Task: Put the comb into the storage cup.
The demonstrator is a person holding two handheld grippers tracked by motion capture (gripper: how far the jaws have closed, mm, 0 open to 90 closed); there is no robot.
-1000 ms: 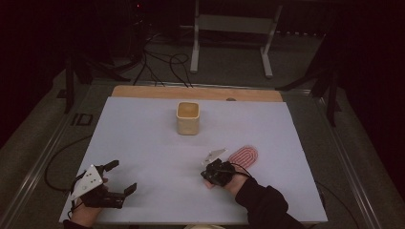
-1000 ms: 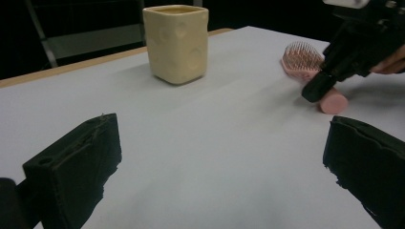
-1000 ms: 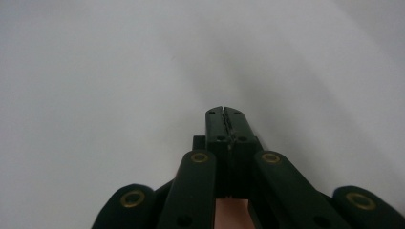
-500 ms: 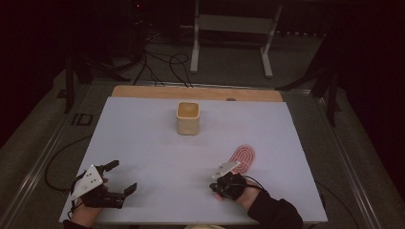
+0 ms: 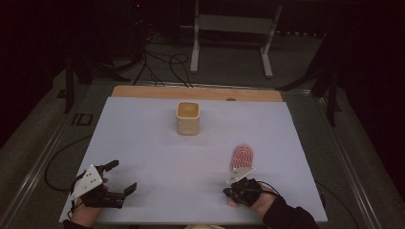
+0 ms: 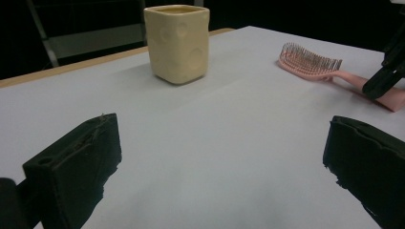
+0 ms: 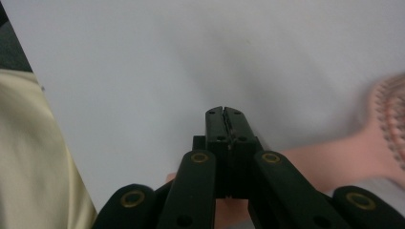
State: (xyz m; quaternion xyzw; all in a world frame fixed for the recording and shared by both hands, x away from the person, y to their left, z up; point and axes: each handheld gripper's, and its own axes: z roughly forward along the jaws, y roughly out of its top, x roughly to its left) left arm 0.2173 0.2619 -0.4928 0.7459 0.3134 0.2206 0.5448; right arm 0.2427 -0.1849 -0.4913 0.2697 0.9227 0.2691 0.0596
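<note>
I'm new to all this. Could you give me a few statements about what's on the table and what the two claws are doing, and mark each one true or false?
1. The pink hairbrush lies bristles up on the white table. True.
2. The right claw stands wide open. False: its jaws are pressed together, over the brush's handle.
3. The cream cup stands upright, away from both claws. True.
4. The left claw holds the cup. False: it is open, with bare table between its jaws.
5. The hairbrush is inside the cup. False: it lies on the table, apart from the cup.
</note>
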